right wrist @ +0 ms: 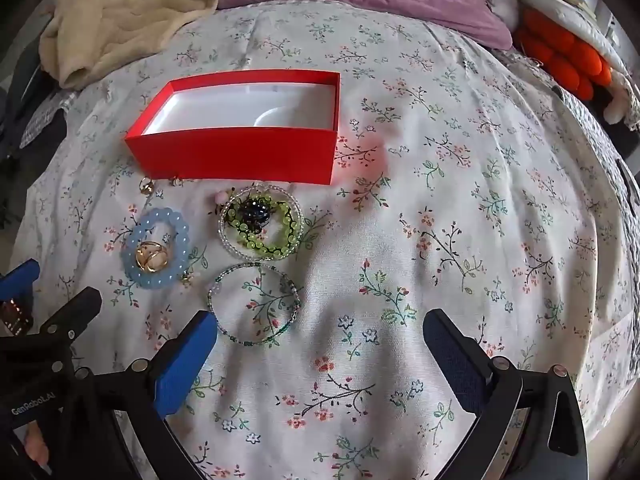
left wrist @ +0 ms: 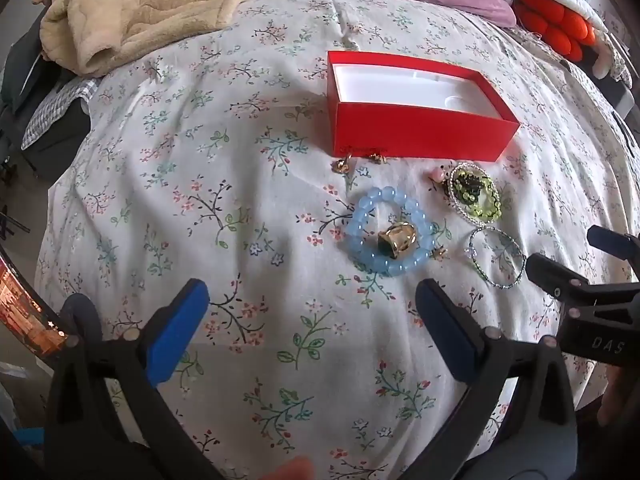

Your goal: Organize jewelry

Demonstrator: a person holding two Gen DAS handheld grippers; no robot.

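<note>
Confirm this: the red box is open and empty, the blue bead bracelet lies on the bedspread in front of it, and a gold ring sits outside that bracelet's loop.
One detail is off. The gold ring sits inside the loop of the blue bead bracelet, as the left wrist view shows. The red box is open and empty, with the bracelet on the bedspread in front.

red box (right wrist: 236,156) – matt card, smooth white lining | blue bracelet (right wrist: 156,254) – glossy translucent beads | ring (left wrist: 396,240) – polished gold-coloured metal | bedspread (right wrist: 460,240) – soft printed cloth

Open red box (right wrist: 236,156) (white-lined), blue bead bracelet (right wrist: 156,254) ringing gold ring (right wrist: 151,260), bedspread
</note>
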